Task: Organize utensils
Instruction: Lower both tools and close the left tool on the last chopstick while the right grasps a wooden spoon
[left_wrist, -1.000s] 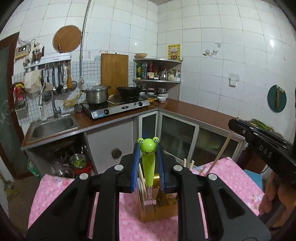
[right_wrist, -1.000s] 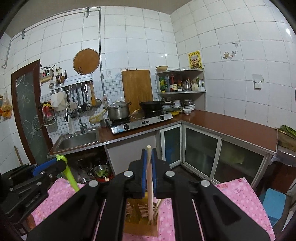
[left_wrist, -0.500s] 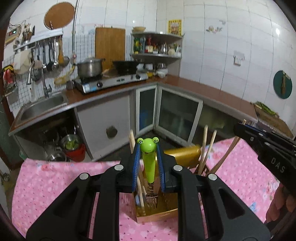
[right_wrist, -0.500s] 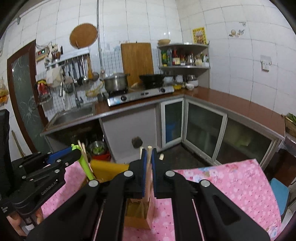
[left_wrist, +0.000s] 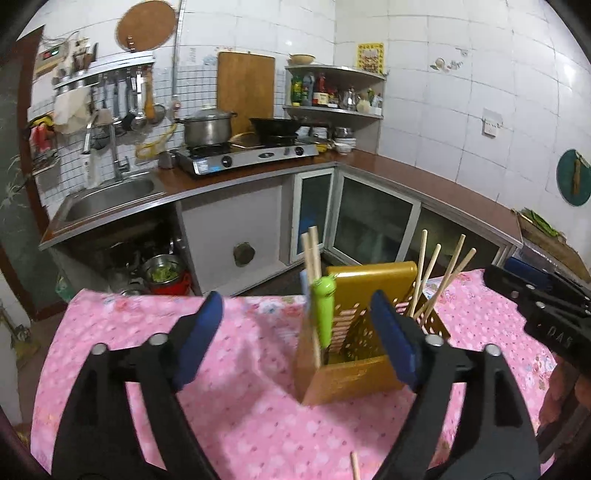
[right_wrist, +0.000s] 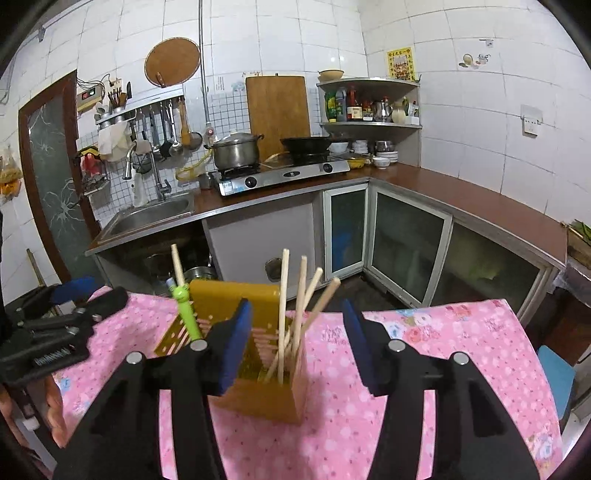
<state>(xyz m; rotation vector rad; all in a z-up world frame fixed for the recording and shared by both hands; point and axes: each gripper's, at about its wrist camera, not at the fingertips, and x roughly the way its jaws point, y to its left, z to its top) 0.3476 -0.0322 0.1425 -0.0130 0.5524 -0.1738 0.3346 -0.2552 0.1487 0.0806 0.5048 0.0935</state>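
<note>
The yellow utensil holder (left_wrist: 354, 354) stands on the bench (left_wrist: 155, 332), which is spread with a pink flowered cloth. A green frog-handled fork (left_wrist: 324, 314) stands upright in the holder's left compartment as the left wrist view shows it, leaning beside two wooden chopsticks (left_wrist: 311, 254). In the other compartment, past the holder's tall slotted back, four more chopsticks (right_wrist: 291, 310) fan out at slightly different tilts.

The left tongs (left_wrist: 297, 332) have just been opening — their blue pads now stand wide, one on each side of the holder's fork end, touching neither fork nor holder. The right tongs (right_wrist: 297, 339) have also just been opening and stand parted around the fan of chopsticks, pads clear of them.

One loose chopstick tip (left_wrist: 355, 466) lies on the cloth in front of the holder, at the bottom edge of the left wrist view.

Beyond the holder, a kitchen counter carries a sink (right_wrist: 155, 216) and a gas stove (right_wrist: 284, 175) with a steel pot (right_wrist: 236, 151) on it.
</note>
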